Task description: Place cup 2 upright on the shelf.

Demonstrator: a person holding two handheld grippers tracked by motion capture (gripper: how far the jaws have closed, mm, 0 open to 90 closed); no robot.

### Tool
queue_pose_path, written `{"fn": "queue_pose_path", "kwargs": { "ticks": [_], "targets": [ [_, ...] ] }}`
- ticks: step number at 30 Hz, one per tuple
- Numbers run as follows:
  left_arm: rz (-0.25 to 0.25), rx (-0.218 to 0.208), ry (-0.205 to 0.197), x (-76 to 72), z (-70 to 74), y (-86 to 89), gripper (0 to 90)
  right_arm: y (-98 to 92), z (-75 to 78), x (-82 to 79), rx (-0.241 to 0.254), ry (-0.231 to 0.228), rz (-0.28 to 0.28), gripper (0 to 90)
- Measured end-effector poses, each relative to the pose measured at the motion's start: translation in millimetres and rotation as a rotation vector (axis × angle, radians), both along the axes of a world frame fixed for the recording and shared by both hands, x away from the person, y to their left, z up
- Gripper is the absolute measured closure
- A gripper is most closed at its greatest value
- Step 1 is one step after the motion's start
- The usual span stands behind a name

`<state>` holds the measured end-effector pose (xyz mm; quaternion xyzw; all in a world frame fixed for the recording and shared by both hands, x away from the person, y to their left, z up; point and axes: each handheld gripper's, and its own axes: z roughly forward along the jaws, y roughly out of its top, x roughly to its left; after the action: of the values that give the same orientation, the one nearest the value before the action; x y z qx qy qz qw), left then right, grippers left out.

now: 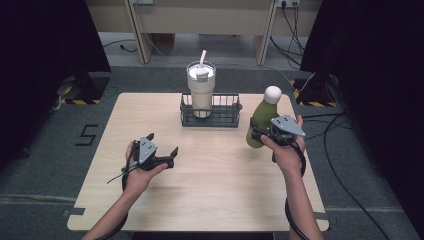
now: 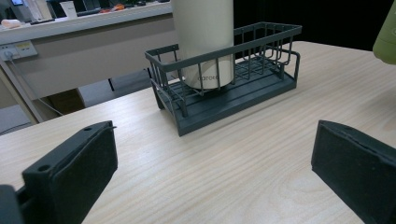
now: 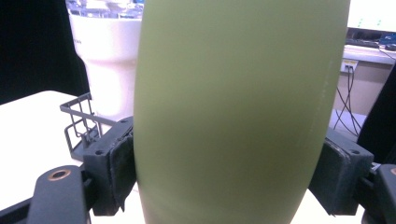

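The left gripper [image 1: 161,151] hovered over the left half of the pale wooden bench [image 1: 215,200], its fingers [image 2: 70,172] spread wide with bare bench between them and nothing held. From the left gripper view the fingers pointed toward the wire basket [image 2: 261,88], which stood well apart from them.

At the middle of the far edge of the bench sat that one dark wire basket [image 1: 225,117]. One cream tumbler [image 1: 201,90] stood upright in its left part, with a white lid and straw [image 1: 202,56] on top; the right part of the basket held nothing.

Just right of the basket, one green bottle [image 1: 260,120] with a rounded white cap [image 1: 273,94] leaned, its top tilted to the right. The right gripper [image 1: 260,134] had its fingers [image 3: 114,163] pinching the bottle's [image 3: 238,107] lower body, one pad pressed against each side. Whether the bottle's base touched the bench could not be told.

In all: two grippers, one basket, one tumbler, one bottle.
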<state>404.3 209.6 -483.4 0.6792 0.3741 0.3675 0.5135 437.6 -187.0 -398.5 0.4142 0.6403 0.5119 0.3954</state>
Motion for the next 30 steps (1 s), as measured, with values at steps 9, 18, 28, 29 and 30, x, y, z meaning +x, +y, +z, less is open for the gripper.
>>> {"fn": "queue_pose_path", "kwargs": {
  "ticks": [9,18,28,29,30],
  "targets": [
    [0.001,0.001,0.001,-0.1,-0.4,0.6,0.0,9.2,10.5,12.0,0.006,-0.008,0.006,21.0],
    [-0.001,0.002,0.002,-0.5,-0.8,-0.4,0.0,17.4,21.4,22.9,0.006,-0.021,0.012,21.0],
    [-0.004,-0.004,0.001,-1.4,-0.5,-1.3,0.0,28.1,30.8,35.6,0.007,-0.024,0.023,21.0],
    [-0.004,-0.004,0.001,-1.5,-0.5,-1.3,0.0,28.9,32.1,37.0,0.007,-0.027,0.022,21.0],
    [-0.004,-0.005,0.000,-1.5,-0.4,-1.3,0.0,29.8,33.5,38.3,0.007,-0.028,0.025,21.0]
  ]
}}
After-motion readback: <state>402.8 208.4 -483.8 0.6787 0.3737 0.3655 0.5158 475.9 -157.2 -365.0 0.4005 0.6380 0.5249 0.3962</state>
